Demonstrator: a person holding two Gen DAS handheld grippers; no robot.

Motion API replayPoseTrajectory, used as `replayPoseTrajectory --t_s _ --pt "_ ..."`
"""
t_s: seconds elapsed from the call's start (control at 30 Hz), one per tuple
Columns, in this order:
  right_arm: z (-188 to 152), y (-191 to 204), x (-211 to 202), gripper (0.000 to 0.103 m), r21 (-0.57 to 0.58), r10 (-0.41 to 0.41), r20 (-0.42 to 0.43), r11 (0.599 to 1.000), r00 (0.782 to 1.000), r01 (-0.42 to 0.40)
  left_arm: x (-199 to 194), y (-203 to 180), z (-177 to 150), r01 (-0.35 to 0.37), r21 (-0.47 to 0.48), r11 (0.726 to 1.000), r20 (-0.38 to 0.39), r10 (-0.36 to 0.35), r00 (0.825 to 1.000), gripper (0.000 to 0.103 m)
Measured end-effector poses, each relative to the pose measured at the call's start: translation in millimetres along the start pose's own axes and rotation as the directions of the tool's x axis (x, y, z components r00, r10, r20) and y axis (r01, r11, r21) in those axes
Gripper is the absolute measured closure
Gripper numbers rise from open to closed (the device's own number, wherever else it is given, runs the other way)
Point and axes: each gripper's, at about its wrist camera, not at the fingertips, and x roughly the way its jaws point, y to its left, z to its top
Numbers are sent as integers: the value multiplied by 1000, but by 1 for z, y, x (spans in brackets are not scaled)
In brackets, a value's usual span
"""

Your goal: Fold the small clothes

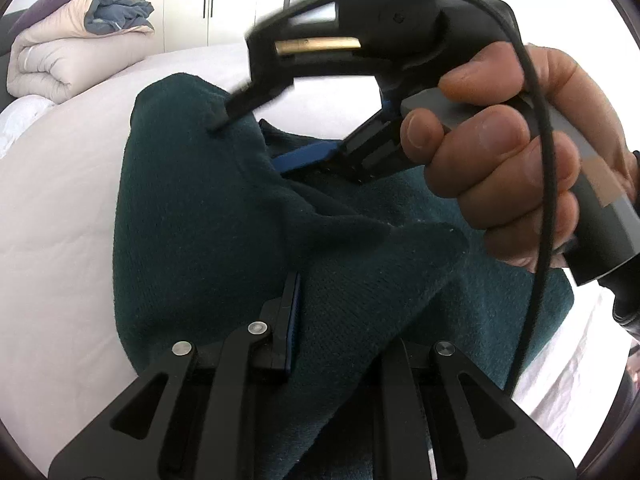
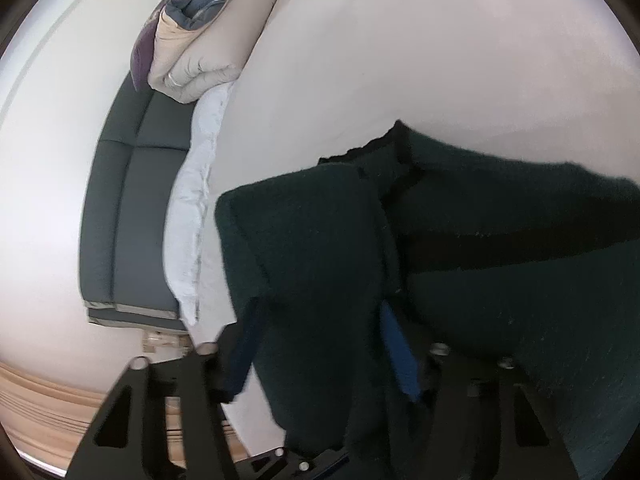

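A dark green knit garment point(image 1: 200, 220) lies on the white bed sheet point(image 1: 60, 200). My left gripper point(image 1: 332, 320) has a fold of it between its fingers; one blue-padded finger point(image 1: 290, 320) shows, the other is hidden under the cloth. My right gripper point(image 1: 304, 156) shows in the left wrist view, held by a hand point(image 1: 500, 160), its blue pad against the garment's far edge. In the right wrist view the garment point(image 2: 500, 280) drapes between the right gripper's point(image 2: 324, 352) blue fingers point(image 2: 398, 356), which stand apart with cloth between them.
A folded beige duvet with a blue cloth on top point(image 1: 72, 52) sits at the bed's far corner, also in the right wrist view point(image 2: 200, 40). A dark grey headboard point(image 2: 132, 208) and white wardrobe doors point(image 1: 192, 0) border the bed. Wood floor point(image 2: 48, 420) lies beyond.
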Motion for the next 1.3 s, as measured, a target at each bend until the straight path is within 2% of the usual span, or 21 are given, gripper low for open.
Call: replayPoseTrajectory --t_s 0.07,0.13,0.37,0.5,0.8,1.03,1.1,1.17,1.2,1.27,1.3 --pt "-1 -3 -2 78 -13 -22 9 1000 1000 22 -1 3 1 2 -2 1000 0 -2 1000 91" --pt "-3 -5 -6 93 -28 -71 27 997 997 72 -3 7 1 7 -6 1000 -4 -7 1000 91" --pt "-18 0 -39 94 -72 -86 125 993 988 96 -7 13 12 32 -25 999 -12 -32 999 91" --pt "-28 -2 -61 95 -92 -81 171 991 982 98 -14 6 18 47 4 999 1 -47 999 91" --pt "-44 -21 -95 95 -53 -58 238 996 970 72 -19 -4 19 88 59 994 -14 -88 996 91" --pt "-64 -49 -128 95 -10 -72 282 997 957 78 -15 -12 32 142 103 984 -34 -140 990 91" --pt "-67 -54 -136 95 -4 -68 279 997 958 72 -12 -11 34 147 109 983 -36 -144 989 91" --pt "-67 -58 -130 88 -14 -65 209 998 976 69 -1 6 36 161 70 984 -54 -157 986 91" --pt "-67 -62 -124 85 5 -104 164 995 981 104 2 16 37 169 45 985 -60 -166 984 91" --pt "-68 -68 -119 54 32 -135 126 991 983 132 1 44 34 182 -26 983 -56 -183 981 91" --pt "-70 -69 -121 51 39 -103 136 994 985 99 1 59 35 193 -64 979 -51 -196 979 91"
